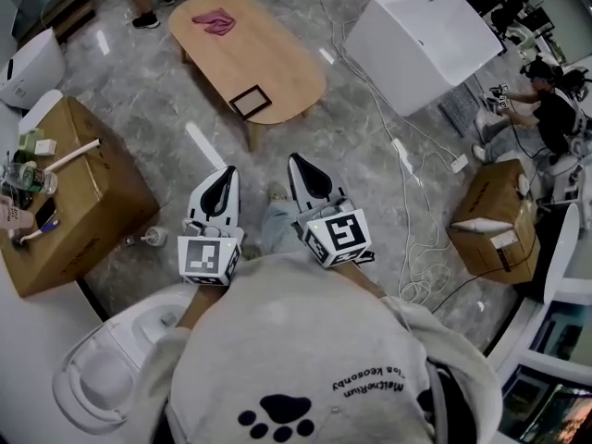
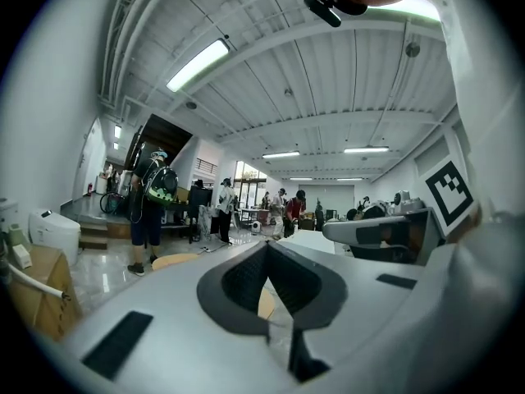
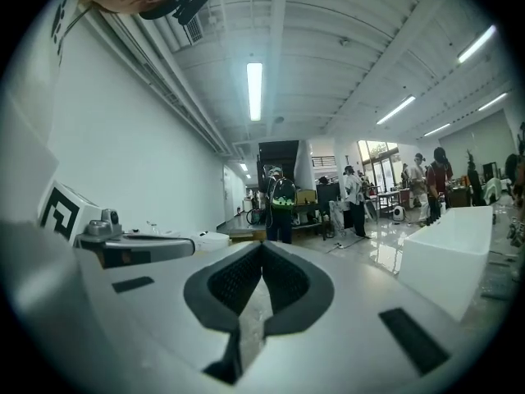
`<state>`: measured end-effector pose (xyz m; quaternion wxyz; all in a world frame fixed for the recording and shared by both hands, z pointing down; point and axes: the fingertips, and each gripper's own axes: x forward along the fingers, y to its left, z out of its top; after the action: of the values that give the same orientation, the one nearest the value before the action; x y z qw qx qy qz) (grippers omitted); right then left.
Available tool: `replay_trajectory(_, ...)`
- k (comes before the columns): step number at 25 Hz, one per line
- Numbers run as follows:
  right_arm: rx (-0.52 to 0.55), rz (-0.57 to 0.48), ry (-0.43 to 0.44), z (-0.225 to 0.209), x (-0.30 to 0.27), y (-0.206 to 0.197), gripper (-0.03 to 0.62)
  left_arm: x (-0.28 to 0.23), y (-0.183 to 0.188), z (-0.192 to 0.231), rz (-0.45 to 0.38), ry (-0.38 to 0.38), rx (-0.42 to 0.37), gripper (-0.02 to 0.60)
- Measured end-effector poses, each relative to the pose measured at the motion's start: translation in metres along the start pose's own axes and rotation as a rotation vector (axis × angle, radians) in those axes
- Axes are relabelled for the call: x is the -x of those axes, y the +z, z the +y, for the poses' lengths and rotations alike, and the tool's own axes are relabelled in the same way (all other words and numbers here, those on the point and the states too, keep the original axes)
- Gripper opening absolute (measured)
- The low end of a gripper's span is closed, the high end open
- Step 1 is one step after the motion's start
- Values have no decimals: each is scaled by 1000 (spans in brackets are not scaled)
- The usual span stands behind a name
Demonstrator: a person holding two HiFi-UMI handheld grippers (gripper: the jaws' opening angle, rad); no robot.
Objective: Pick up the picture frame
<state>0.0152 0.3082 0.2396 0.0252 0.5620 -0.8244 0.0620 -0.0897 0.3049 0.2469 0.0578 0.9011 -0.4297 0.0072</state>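
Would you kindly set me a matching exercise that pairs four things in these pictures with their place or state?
Things:
1. small black rectangular picture frame
2. crumpled pink cloth
3. large white box
4. left gripper

Places or states:
A. on the grey floor, to the table's right in the head view
B. at the far end of the oval wooden table
C. shut, holding nothing
D. at the near edge of that table

Pairs: 1-D, 2-B, 3-A, 4-C.
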Motion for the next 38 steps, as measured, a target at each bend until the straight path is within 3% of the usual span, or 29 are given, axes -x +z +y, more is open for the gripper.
replay_trajectory(17, -7, 43, 234, -121, -134, 14, 9, -159, 14, 34, 21, 199, -9, 8)
replay_trajectory(27, -53, 71, 282, -139, -166, 7, 9, -171, 8, 52, 73, 280, -4, 8)
replay_trajectory(38, -41, 116, 274, -141, -207, -2, 9, -196, -6, 91, 96, 263, 46, 8)
